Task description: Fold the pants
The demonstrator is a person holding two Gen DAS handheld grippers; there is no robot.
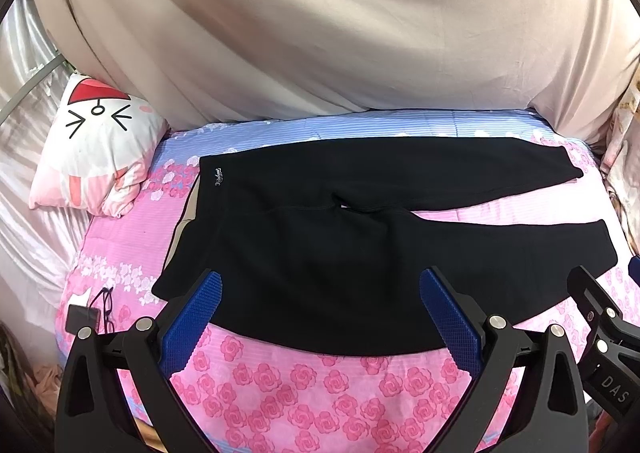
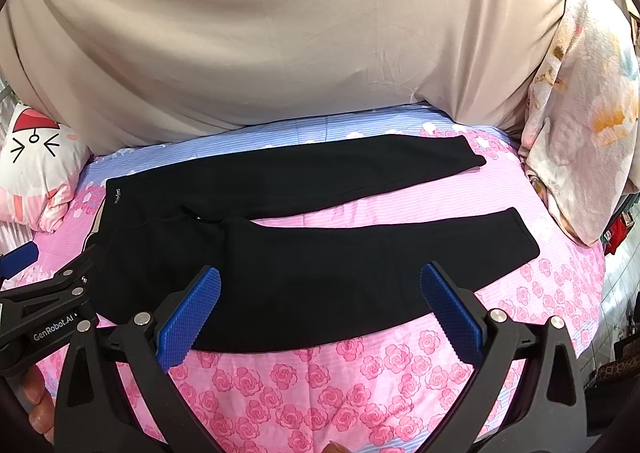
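Black pants (image 1: 320, 237) lie flat on the pink rose bedsheet (image 1: 304, 401), waistband to the left, both legs spread out to the right. They also show in the right wrist view (image 2: 320, 253). My left gripper (image 1: 320, 317) is open and empty, hovering over the near edge of the pants by the waist. My right gripper (image 2: 320, 313) is open and empty, over the near leg. Each gripper shows at the edge of the other's view: the right one (image 1: 600, 325), the left one (image 2: 48, 305).
A cartoon-face pillow (image 1: 96, 145) lies at the far left. A beige sheet (image 1: 320, 33) hangs behind the bed. A floral blanket (image 2: 580, 125) is bunched at the right. Black glasses and a small device (image 1: 96, 313) lie near the left bed edge.
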